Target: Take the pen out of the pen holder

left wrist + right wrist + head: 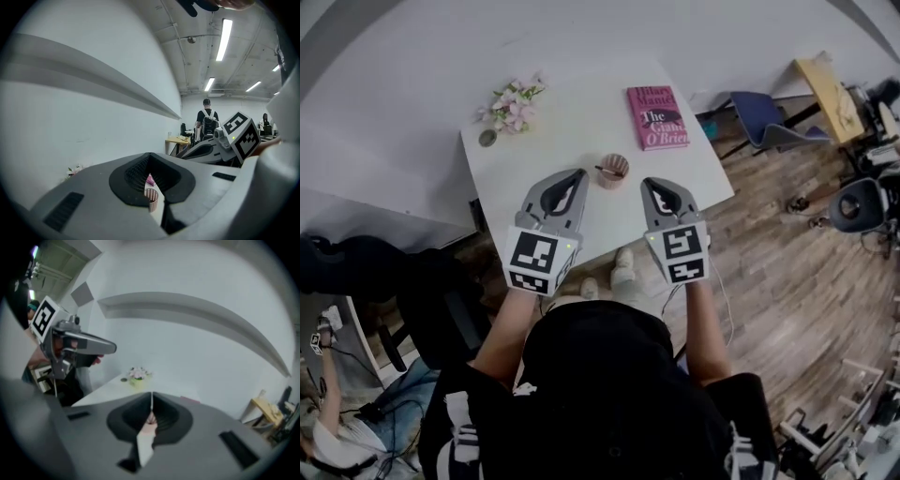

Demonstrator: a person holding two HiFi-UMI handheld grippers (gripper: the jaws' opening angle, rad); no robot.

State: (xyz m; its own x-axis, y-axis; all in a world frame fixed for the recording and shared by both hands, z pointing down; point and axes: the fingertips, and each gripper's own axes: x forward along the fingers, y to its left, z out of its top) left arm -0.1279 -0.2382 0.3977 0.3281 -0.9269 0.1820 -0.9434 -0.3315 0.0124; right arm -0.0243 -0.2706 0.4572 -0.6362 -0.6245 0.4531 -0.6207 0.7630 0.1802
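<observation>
A small pinkish-brown pen holder [614, 172] stands near the front edge of the white table [572, 127], with a dark pen [606, 171] lying across its mouth. My left gripper [578, 172] hovers just left of the holder, jaws together and nothing in them. My right gripper [650, 182] hovers just right of it, also shut and empty. In the left gripper view the holder [151, 197] shows through the gap behind the closed tips [150, 154]. In the right gripper view it is a pink blur [150, 421] behind the closed tips [151, 393].
A pink book [657, 116] lies at the table's back right, and a flower sprig [515, 103] and a small round disc [487, 138] at the back left. A blue chair [764, 118] stands right of the table. A person [207, 119] stands far off.
</observation>
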